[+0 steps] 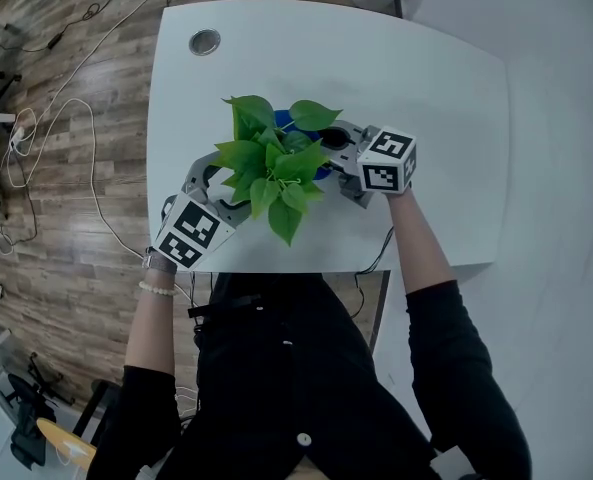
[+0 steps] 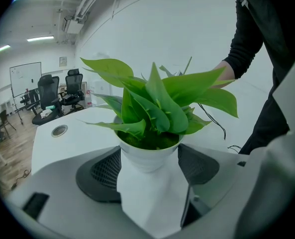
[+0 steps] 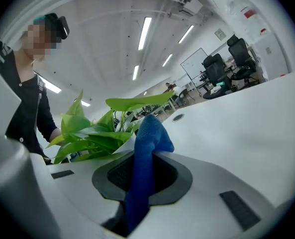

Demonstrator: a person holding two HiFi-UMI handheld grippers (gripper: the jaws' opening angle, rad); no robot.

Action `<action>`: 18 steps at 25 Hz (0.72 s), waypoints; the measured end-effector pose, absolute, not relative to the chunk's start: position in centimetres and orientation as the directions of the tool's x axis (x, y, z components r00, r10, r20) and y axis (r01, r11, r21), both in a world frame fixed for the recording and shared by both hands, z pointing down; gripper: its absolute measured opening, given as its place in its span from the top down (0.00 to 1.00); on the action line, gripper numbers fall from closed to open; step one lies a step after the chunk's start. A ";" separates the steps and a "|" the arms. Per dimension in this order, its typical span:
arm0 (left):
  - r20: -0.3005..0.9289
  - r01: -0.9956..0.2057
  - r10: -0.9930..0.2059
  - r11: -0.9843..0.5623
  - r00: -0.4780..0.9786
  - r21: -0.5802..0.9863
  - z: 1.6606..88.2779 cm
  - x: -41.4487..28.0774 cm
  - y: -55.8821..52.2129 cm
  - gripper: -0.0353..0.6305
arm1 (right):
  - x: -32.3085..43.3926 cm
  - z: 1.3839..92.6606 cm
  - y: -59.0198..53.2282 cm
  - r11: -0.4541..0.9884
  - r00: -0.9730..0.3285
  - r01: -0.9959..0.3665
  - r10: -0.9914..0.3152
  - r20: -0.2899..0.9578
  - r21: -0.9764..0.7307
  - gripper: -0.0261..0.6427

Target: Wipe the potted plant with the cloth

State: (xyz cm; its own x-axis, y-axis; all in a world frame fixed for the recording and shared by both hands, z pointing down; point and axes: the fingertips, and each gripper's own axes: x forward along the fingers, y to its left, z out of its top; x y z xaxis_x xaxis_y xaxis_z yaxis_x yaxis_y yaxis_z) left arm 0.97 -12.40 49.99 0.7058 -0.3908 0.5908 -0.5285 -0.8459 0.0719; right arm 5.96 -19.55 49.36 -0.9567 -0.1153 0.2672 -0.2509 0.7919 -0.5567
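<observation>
Jaws of left gripper clamp the pot; right gripper pinches the cloth between its jaws.

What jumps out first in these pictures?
The leafy green potted plant on the white table, just in front of the person. The left claw clamps its white pot, while the right claw pinches a bright blue cloth right beside the foliage.

Soft, napped blue cloth; smooth white pot; glossy green leaves; matt white worktop; grained wooden plank floor at nine o'clock.
</observation>
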 end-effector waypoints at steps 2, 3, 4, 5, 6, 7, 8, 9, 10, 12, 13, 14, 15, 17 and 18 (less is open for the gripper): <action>0.591 -0.534 -0.394 -0.842 0.703 0.074 50.1 1.0 -12.4 0.39 | 6.1 49.5 -19.3 0.786 -0.959 -0.244 -0.110 0.260 -0.568 0.83; 0.591 -0.536 -0.396 -0.841 0.703 0.074 50.2 0.9 -12.4 0.39 | 6.2 49.5 -19.1 0.786 -0.960 -0.241 -0.106 0.260 -0.570 0.83; 0.591 -0.538 -0.397 -0.840 0.702 0.075 50.2 0.9 -12.4 0.39 | 6.3 49.6 -18.9 0.787 -0.960 -0.240 -0.103 0.262 -0.569 0.83; 0.590 -0.539 -0.398 -0.839 0.702 0.076 50.2 0.9 -12.4 0.39 | 6.4 49.6 -18.7 0.787 -0.959 -0.242 -0.104 0.264 -0.568 0.83; 0.590 -0.540 -0.398 -0.838 0.703 0.077 50.1 0.9 -12.4 0.39 | 6.5 49.6 -18.6 0.787 -0.958 -0.245 -0.107 0.266 -0.567 0.83; 0.589 -0.540 -0.399 -0.838 0.703 0.077 50.1 0.9 -12.4 0.39 | 6.6 49.6 -18.5 0.786 -0.957 -0.251 -0.114 0.266 -0.565 0.83; 0.589 -0.541 -0.399 -0.838 0.703 0.078 50.1 0.9 -12.4 0.39 | 6.7 49.6 -18.5 0.786 -0.956 -0.258 -0.124 0.267 -0.561 0.83; 0.589 -0.541 -0.399 -0.837 0.703 0.078 50.1 0.9 -12.4 0.39 | 6.7 49.5 -18.4 0.787 -0.954 -0.267 -0.135 0.267 -0.556 0.83; 0.588 -0.543 -0.401 -0.836 0.703 0.078 50.0 0.9 -12.4 0.39 | 6.8 49.5 -18.3 0.788 -0.952 -0.277 -0.147 0.268 -0.550 0.83; 0.586 -0.547 -0.406 -0.833 0.702 0.079 50.0 0.9 -12.3 0.39 | 6.9 49.5 -18.0 0.788 -0.947 -0.298 -0.172 0.271 -0.539 0.83; 0.585 -0.550 -0.408 -0.832 0.701 0.079 50.0 0.9 -12.3 0.39 | 7.0 49.5 -17.8 0.787 -0.944 -0.308 -0.184 0.273 -0.535 0.83; 0.584 -0.552 -0.410 -0.830 0.701 0.079 50.0 0.9 -12.3 0.39 | 7.2 49.4 -17.6 0.786 -0.942 -0.317 -0.194 0.275 -0.531 0.83; 0.584 -0.553 -0.411 -0.829 0.700 0.079 49.9 0.9 -12.3 0.39 | 7.3 49.3 -17.3 0.785 -0.939 -0.326 -0.204 0.278 -0.527 0.83; 0.584 -0.555 -0.413 -0.828 0.699 0.080 49.8 0.9 -12.3 0.39 | 7.7 49.2 -16.6 0.778 -0.934 -0.342 -0.221 0.281 -0.527 0.83; 0.584 -0.556 -0.414 -0.827 0.699 0.080 49.8 0.9 -12.2 0.39 | 7.9 49.2 -16.3 0.773 -0.932 -0.350 -0.230 0.281 -0.529 0.83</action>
State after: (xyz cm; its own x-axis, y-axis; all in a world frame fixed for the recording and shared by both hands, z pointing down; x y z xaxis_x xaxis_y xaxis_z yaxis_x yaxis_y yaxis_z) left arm 0.94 -12.24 49.78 0.6988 -0.4135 0.5837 -0.5564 -0.8270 0.0802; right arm 7.87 -16.26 49.18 -0.9320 -0.2296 0.2806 -0.3498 0.7731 -0.5292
